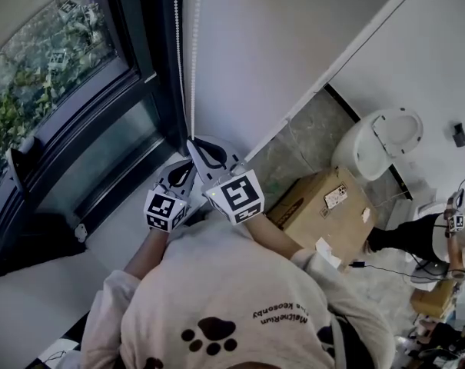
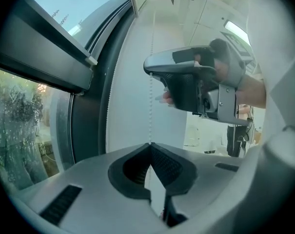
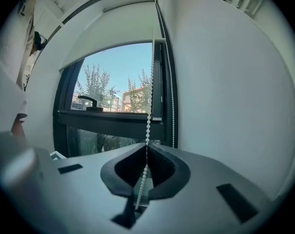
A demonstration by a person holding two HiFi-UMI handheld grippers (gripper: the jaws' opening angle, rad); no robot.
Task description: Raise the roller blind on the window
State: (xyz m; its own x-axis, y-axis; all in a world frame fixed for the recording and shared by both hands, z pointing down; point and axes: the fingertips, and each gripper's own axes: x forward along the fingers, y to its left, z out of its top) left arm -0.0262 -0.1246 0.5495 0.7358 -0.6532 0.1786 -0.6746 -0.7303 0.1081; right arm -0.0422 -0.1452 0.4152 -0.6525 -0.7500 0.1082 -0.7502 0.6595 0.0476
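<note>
Window [image 1: 55, 68] at far left. Roller blind [image 3: 113, 28]: hem sits high, most of the glass bare, top band covered. Left tool [image 2: 149, 146] clamped shut on the bead chain [image 2: 150, 82] beside the frame. Right tool [image 3: 147, 147] gripping the same chain, above the left. Judgement: raise well advanced, a few pulls left.

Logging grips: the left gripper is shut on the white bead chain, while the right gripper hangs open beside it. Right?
Not the right gripper: it too is shut on the white bead chain, which runs between its closed jaws in the right gripper view. The left gripper is shut on it, as said.
</note>
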